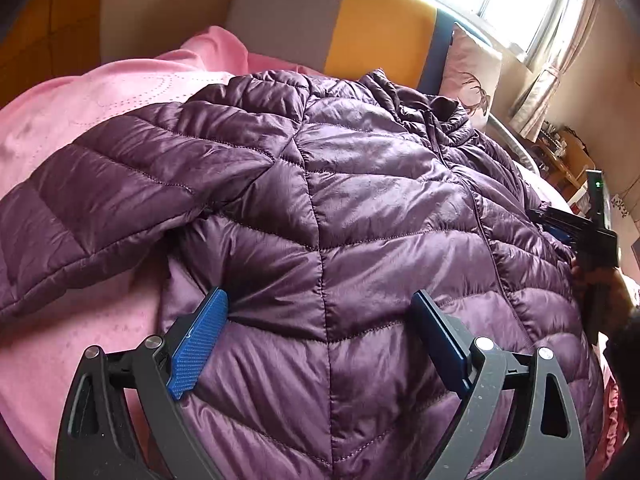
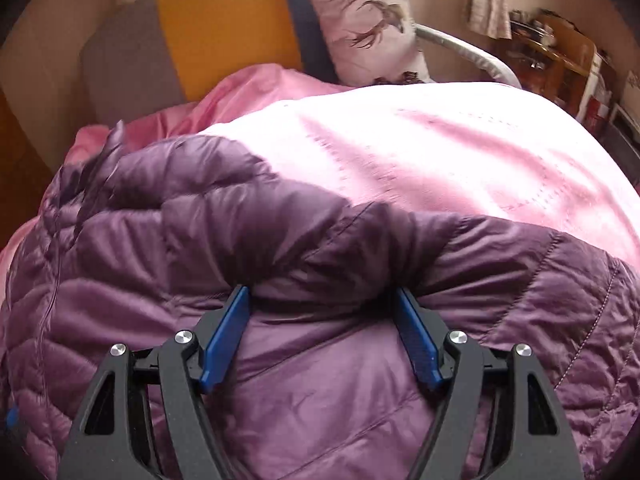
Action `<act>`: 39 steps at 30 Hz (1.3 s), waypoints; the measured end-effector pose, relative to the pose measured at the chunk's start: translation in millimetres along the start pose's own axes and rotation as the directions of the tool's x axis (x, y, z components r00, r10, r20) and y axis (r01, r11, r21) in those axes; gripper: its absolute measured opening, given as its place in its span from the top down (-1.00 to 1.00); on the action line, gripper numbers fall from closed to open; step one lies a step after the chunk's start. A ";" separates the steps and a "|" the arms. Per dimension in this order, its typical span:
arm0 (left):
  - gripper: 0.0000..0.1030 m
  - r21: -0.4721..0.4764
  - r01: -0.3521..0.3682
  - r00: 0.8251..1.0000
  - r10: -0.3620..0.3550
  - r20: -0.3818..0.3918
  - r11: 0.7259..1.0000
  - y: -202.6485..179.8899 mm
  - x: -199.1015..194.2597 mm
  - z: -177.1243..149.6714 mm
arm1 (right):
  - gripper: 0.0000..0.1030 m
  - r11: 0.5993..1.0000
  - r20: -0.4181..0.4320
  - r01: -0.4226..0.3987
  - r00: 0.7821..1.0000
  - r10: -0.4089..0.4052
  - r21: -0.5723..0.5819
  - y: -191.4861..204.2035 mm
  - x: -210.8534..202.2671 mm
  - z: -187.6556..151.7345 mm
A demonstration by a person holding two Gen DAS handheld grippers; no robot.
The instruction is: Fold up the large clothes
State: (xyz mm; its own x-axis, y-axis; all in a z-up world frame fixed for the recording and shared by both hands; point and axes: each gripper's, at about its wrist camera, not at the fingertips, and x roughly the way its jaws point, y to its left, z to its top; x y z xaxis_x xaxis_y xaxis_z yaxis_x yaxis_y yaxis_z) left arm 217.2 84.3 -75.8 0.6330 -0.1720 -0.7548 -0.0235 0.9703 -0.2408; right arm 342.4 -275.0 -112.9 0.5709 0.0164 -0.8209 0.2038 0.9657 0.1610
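Observation:
A purple quilted puffer jacket (image 1: 340,200) lies spread front-up on a pink blanket, collar toward the headboard. Its left sleeve (image 1: 92,216) stretches out to the left. My left gripper (image 1: 320,300) is open, its blue pads resting over the jacket's lower body, holding nothing. My right gripper (image 2: 324,296) is open with its jaws wide, right against the jacket's right sleeve (image 2: 360,248), which bulges just beyond the tips; the jacket (image 2: 280,380) fills the space between the fingers. The right gripper also shows in the left wrist view (image 1: 576,236) at the jacket's right edge.
The pink blanket (image 1: 100,96) covers the bed (image 2: 460,148). A grey, orange and blue headboard (image 1: 376,28) stands behind. A pillow with a deer print (image 2: 360,24) leans against it. A window with curtains (image 1: 520,8) and a cluttered wooden shelf (image 2: 552,52) are at the right.

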 end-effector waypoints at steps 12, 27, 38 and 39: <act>-0.77 0.020 -0.018 1.000 0.018 0.008 1.000 -3.0 -8.5 -12.8 | -0.59 0.989 0.163 0.001 0.986 0.023 -0.148 23.0 -82.4 -42.2; -0.77 0.074 -0.038 0.999 0.035 0.037 0.996 -4.1 -19.9 -25.9 | -0.63 0.987 0.054 -0.131 0.989 0.137 -0.097 11.5 -111.5 -152.1; -0.81 0.082 -0.024 0.999 0.022 0.024 0.996 -0.1 -22.5 -21.6 | -0.36 0.790 0.207 -0.158 0.977 0.040 0.593 -231.4 -194.0 -168.2; -0.81 0.079 -0.024 0.999 0.022 0.023 0.997 -0.2 -22.6 -21.1 | -0.27 0.733 0.222 -0.182 0.974 0.043 0.656 -258.8 -196.7 -174.4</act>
State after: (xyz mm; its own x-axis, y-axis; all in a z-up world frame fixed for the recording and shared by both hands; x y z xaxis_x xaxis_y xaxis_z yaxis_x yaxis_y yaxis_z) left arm 186.6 84.3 -71.6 0.6503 -0.1467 -0.7454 0.0225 0.9845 -0.1741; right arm 38.7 -483.0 -88.6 0.7414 -0.0001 -0.6710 0.5670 0.5348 0.6265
